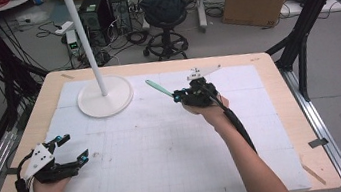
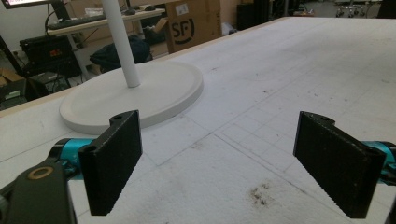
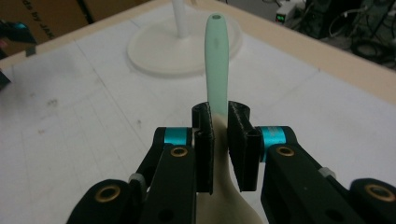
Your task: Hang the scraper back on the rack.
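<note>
Clamped in the right tool (image 1: pixel 177 96), above the tabletop (image 1: pixel 165 142): a pale green spatula (image 3: pixel 216 60), handle projecting straight out past the jaws toward the white lamp base (image 1: pixel 105 97), cream blade end back under the tool body. Slim, smooth, hole near handle tip. Left tool (image 1: pixel 72 149) released, gaping, resting well apart at near left.

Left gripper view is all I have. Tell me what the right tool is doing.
Observer: The right tool is shut on a pale green spatula.
Operator: Say which end sticks out.
Observer: The green handle with a hole at its tip points past the jaws toward the white lamp base; the cream end sits behind them.
Operator: Report where it is on the table.
Observer: In the high view it is right of the base, held off the white mat.
</note>
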